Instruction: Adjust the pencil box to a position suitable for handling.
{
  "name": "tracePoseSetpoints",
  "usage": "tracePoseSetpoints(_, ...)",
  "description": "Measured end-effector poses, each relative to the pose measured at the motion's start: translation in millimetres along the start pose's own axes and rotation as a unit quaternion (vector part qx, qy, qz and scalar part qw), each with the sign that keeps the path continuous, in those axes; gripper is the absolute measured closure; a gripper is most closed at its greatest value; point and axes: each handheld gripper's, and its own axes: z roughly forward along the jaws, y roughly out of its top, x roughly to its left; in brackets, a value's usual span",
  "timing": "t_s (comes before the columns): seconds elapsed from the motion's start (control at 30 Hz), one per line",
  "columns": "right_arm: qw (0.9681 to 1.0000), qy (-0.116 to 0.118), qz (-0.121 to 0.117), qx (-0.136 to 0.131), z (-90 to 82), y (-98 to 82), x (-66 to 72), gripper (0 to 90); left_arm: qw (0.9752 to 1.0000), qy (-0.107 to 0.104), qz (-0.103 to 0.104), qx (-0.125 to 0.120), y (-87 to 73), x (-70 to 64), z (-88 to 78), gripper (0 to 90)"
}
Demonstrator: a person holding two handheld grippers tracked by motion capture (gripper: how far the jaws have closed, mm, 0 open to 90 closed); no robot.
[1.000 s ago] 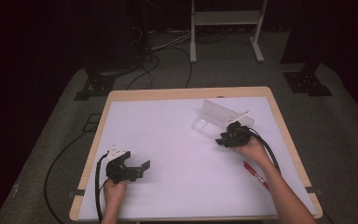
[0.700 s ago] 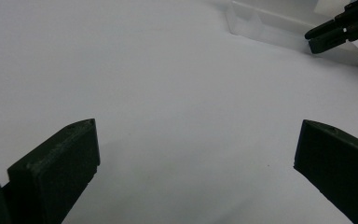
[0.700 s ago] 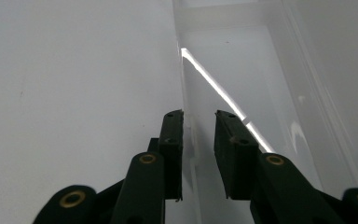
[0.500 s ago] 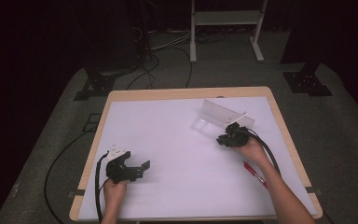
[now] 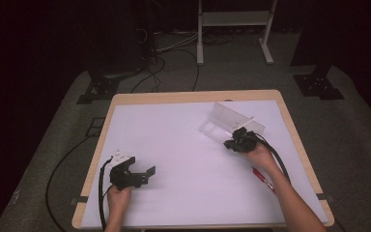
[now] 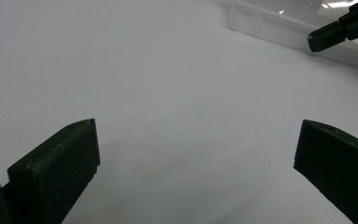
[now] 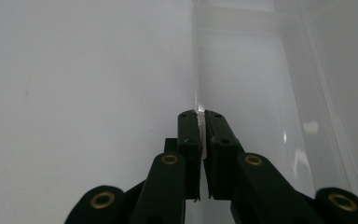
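While my left hand (image 5: 118, 197) rests at the near left of the white-covered wooden table (image 5: 174, 145), I see its black left gripper (image 5: 145, 173) low over the sheet, jaws spread wide with nothing between them. A thin red pen (image 5: 263, 178) lies near the right edge beside my right forearm. Farther off on the right, my black right gripper (image 5: 232, 143) has its jaws pressed together on the near edge of the clear plastic folded stand (image 5: 232, 118), which sits toward the far right.
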Motion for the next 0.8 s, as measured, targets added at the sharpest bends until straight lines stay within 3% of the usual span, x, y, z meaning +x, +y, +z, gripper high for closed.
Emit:
tracePoseSetpoints(0.53, 0.9995, -0.017, -0.020, -0.016, -9.3, 2.1, 3.9, 85.0, 1.0000, 0.000, 0.000, 0.000, 0.0, 0.1, -0.1, 0.0)
tracePoseSetpoints(0.8, 0.9987, -0.020, -0.028, -0.037, -18.1, 5.5, 8.2, 85.0, 1.0000, 0.000, 0.000, 0.000, 0.0, 0.1, -0.1, 0.0)
